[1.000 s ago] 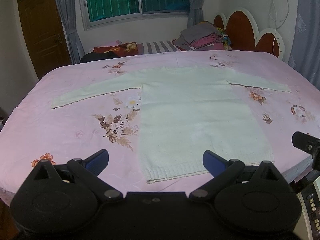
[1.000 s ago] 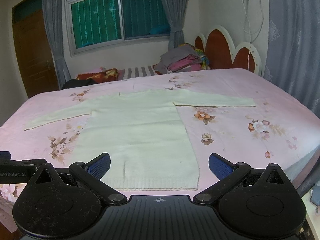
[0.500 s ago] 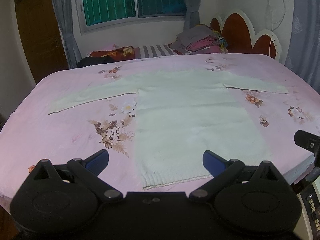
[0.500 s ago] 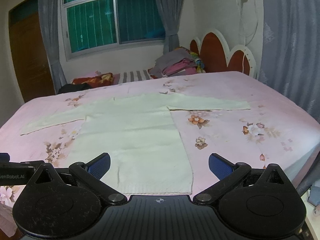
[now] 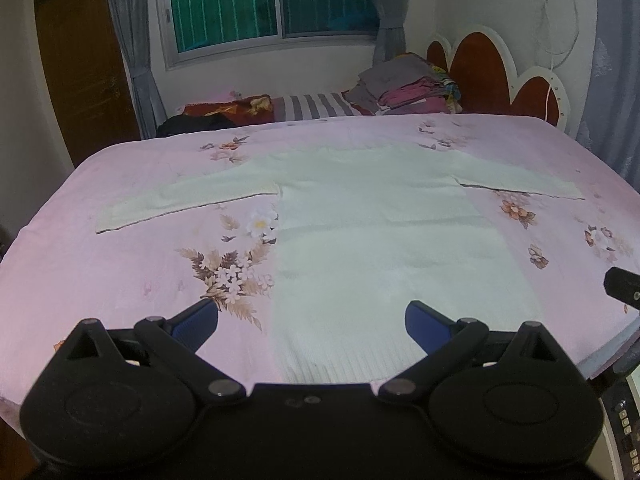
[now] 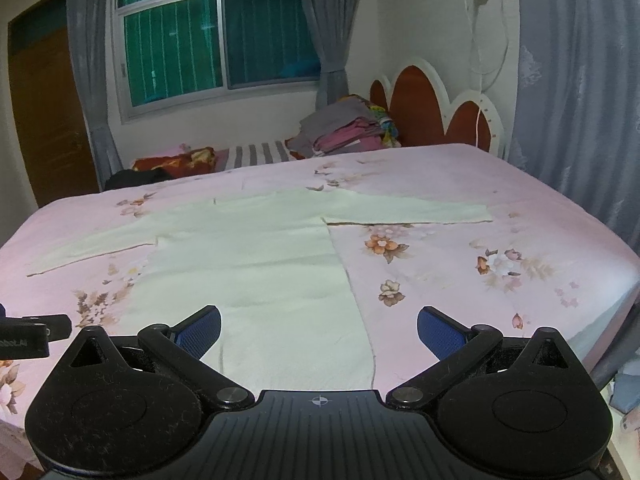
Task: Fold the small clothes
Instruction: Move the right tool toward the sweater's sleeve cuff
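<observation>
We hold the left hand-held gripper [image 5: 312, 320] with its blue pads spread wide and nothing between them, low over the near hem of the pale sweater [image 5: 380, 240]. The right hand-held gripper [image 6: 318, 326] is just as wide open and empty, over the same hem toward the sweater's right edge. The sweater lies flat on the bed [image 5: 120, 280], on the pink floral sheet, both sleeves stretched straight out to the sides and the ribbed hem nearest us.

Compared with a second ago, both views have dipped and come in closer: the hem that showed fully in front of the left hand-held gripper now runs under its body, and in the right view the bottom edge of the sweater has slid out of sight behind the frame. The sweater itself has not shifted or creased. We read this as the approach to a first grasp, with no fold begun yet.

The knit looks soft and thick, so we judge that a pinch at the hem corners should catch both layers together. A stack of folded clothes [image 6: 344, 128] sits at the far side by the headboard [image 6: 432, 108], well apart from our work
</observation>
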